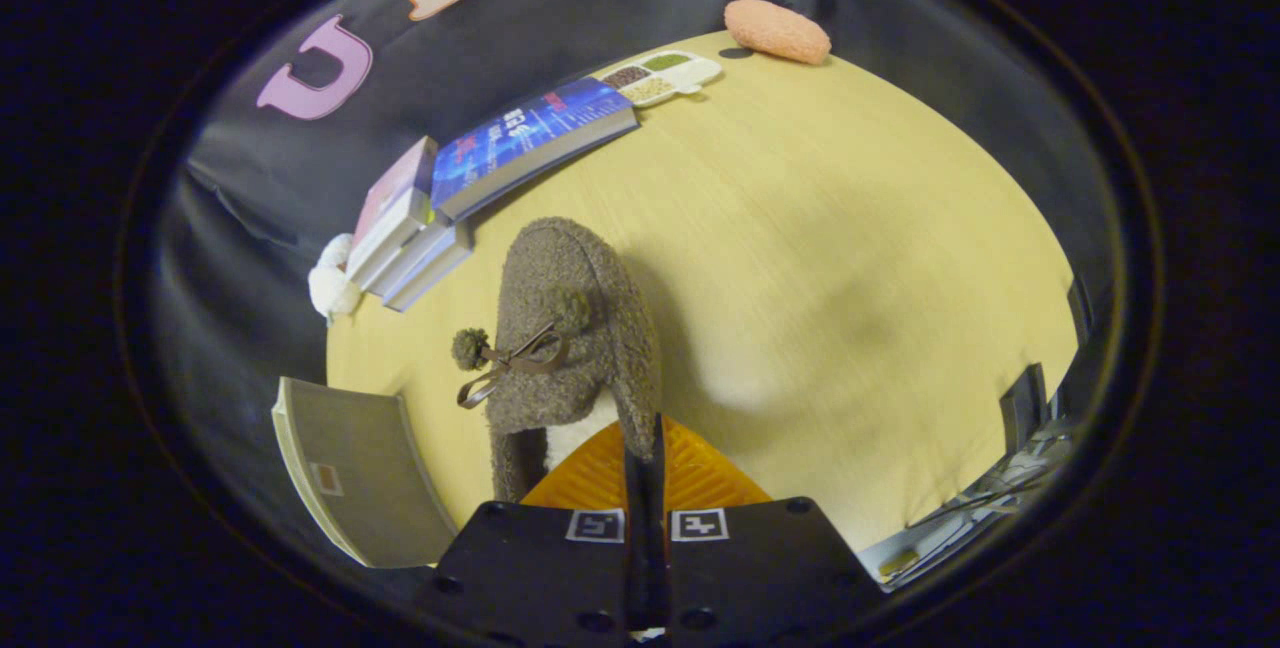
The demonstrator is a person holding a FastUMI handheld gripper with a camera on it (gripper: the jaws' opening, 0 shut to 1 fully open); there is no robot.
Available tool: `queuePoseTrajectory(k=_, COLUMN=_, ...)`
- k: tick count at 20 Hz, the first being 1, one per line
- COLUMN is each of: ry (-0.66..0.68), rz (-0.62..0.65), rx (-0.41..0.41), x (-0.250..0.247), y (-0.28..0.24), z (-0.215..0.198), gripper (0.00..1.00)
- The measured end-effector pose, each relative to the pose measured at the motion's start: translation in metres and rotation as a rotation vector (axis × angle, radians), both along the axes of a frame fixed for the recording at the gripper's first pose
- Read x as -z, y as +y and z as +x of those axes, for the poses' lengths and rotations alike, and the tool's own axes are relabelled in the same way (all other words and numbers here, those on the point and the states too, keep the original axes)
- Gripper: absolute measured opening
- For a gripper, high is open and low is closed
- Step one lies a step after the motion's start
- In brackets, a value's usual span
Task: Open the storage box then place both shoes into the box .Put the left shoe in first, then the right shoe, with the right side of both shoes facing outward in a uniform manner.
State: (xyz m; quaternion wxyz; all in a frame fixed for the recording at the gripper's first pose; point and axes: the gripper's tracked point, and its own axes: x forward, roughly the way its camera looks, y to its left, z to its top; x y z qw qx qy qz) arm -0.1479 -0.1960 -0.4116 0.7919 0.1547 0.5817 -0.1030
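The gripper view looks down over a pale wooden table, and right in front of the fingers hangs a fuzzy brown-grey shoe with pom-poms and a little bow on its top. The gripper has its fingers drawn almost together — only a thin dark slit shows between them — and they seem to pinch the shoe's collar at the heel end, where the pale lining shows. I'd say it is holding the shoe, though the contact itself is partly hidden.

My guess is that this is the carrying step: one shoe is in hand and on its way to the box. Which shoe it is, I can't tell. A grey lidded storage box sits just left of the fingers — the next move calls for swinging the shoe over that way and lowering it in with its right side facing outward.
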Motion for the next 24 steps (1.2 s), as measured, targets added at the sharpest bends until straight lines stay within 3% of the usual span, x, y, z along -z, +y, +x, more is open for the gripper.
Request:
queuePoseTrajectory(k=12, ry=-0.141, rz=0.202, rx=-0.088, x=-0.087, y=0.187, z=0.032, gripper=0.03)
queuePoseTrajectory(k=19, ry=-0.142, rz=0.287, rx=-0.184, x=-0.107, y=0.287, z=0.013, gripper=0.03)
queuePoseTrajectory(k=24, ry=-0.089, rz=0.307, rx=-0.236, x=-0.096, y=0.328, z=-0.013, gripper=0.04)
